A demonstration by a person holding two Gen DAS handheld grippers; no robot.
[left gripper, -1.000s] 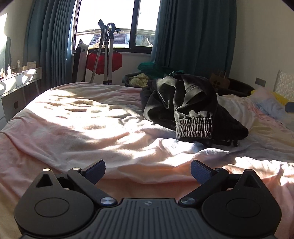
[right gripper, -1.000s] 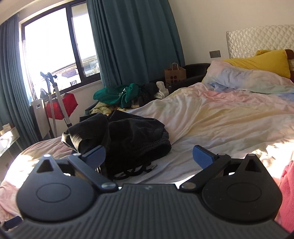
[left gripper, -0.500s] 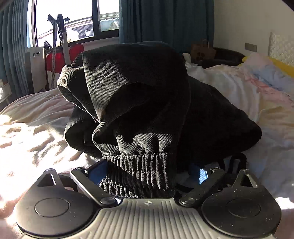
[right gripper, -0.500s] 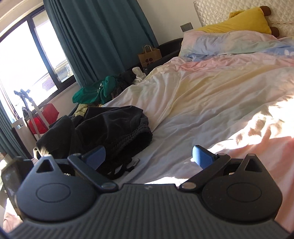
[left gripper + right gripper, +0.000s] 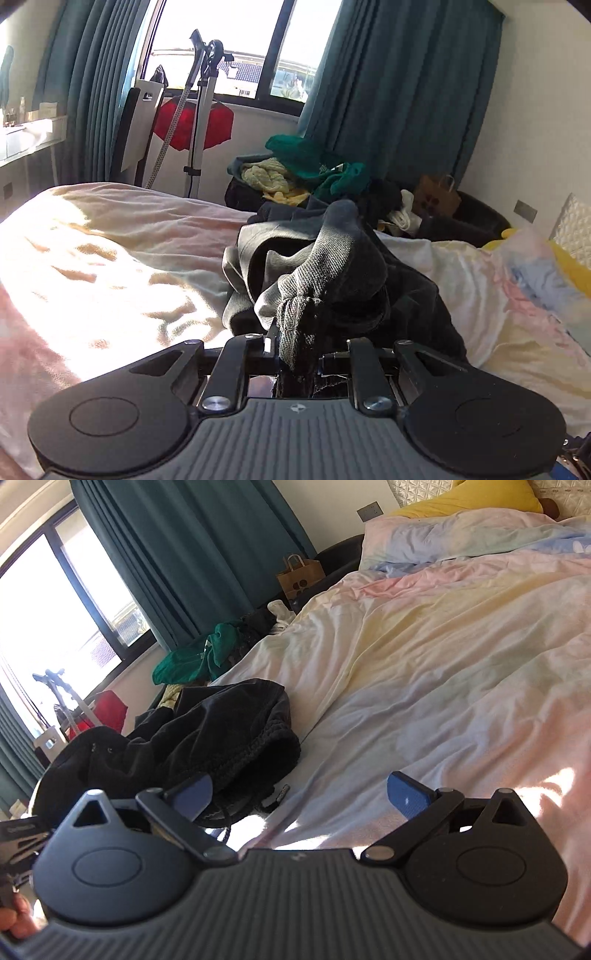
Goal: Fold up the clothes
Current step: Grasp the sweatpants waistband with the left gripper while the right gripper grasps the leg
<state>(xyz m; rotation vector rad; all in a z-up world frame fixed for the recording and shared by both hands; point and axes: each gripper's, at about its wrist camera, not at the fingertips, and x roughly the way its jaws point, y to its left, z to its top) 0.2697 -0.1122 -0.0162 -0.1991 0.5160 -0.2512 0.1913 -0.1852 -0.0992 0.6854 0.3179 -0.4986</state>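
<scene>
I start at the left gripper [image 5: 297, 354]. Its jaws are closed on a bunched fold of the dark garment [image 5: 332, 280], pinched at what looks like the ribbed cuff end. The cloth rises from the pinch and runs straight ahead along the finger axis, then spreads into a crumpled heap on the bed [image 5: 110, 236]. I judge that the long axis of the garment lies roughly away from this gripper, toward the window side of the room. The left gripper sits low and level, just above the bedding.

The right gripper [image 5: 299, 794] has its jaws spread wide with nothing between them. In its view the same dark garment [image 5: 221, 734] lies ahead and to the left of the fingers, near the left blue pad [image 5: 194, 794]; whether that pad touches the cloth I cannot tell. A drawstring end [image 5: 282, 792] lies on the sheet between the pads. The right gripper is rolled, so the bed appears tilted, and it points across the duvet [image 5: 443, 664] toward the pillows [image 5: 461, 535].

My judgement: the left gripper is the nearer and already has the hold. The coming move depends on swinging the right gripper leftward to the heap to take a second point, so the garment can be lifted and spread flat. Folding itself has not yet begun.

Beyond the bed, a pile of green and yellow clothes [image 5: 306, 170] lies below the curtains [image 5: 399, 92].
</scene>
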